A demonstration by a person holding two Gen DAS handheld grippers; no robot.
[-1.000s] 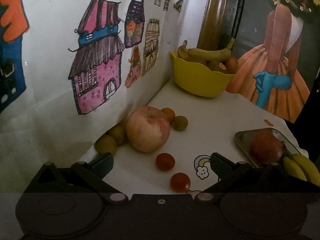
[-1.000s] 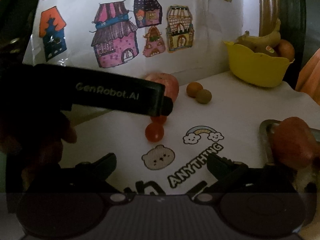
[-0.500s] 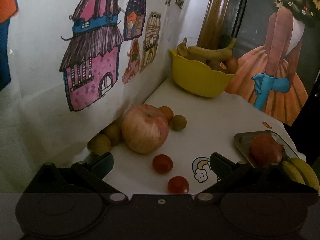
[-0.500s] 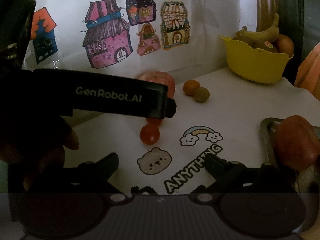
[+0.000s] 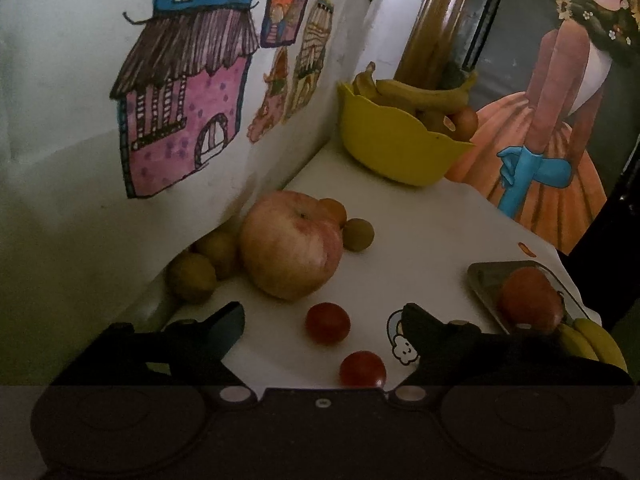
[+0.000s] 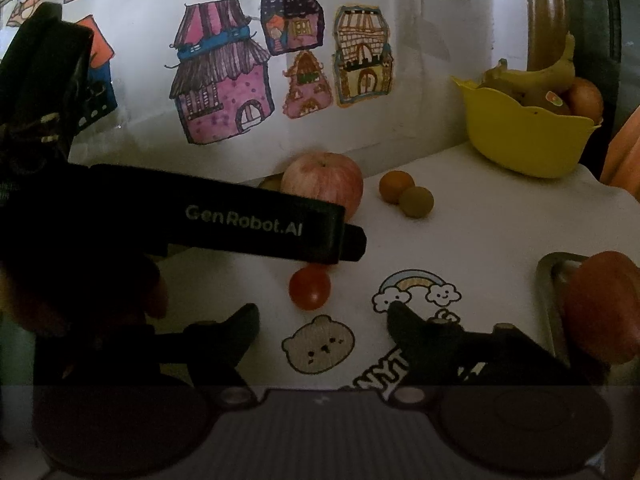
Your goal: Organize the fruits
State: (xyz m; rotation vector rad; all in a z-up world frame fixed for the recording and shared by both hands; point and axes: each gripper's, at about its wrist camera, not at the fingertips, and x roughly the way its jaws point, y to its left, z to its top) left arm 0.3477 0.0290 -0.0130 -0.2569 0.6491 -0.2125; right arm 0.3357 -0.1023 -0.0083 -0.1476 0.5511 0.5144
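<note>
Counting 2 tomatoes [image 5: 327, 323], 1 apple [image 5: 291, 243]; 1 bowl [image 5: 394, 148]

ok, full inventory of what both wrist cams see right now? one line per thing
large red-yellow apple: 1, by the wall
small red cherry tomatoes: 2, on the cloth ahead of the left gripper
small orange round fruit: 1, behind the apple
small olive-green round fruit: 1, touching the orange one
yellow-green round fruits: 2, against the wall, left of the apple
yellow plastic bowl: 1, far corner, holds bananas and other fruit
metal tray: 1, right edge, holds a red fruit
yellow bananas: near the tray, count unclear
white printed tablecloth: 1, covers the table
house drawings: several, on the wall
left gripper: black, jaws just been closing, nothing clamped
right gripper: black, jaws just been closing, nothing between
</note>
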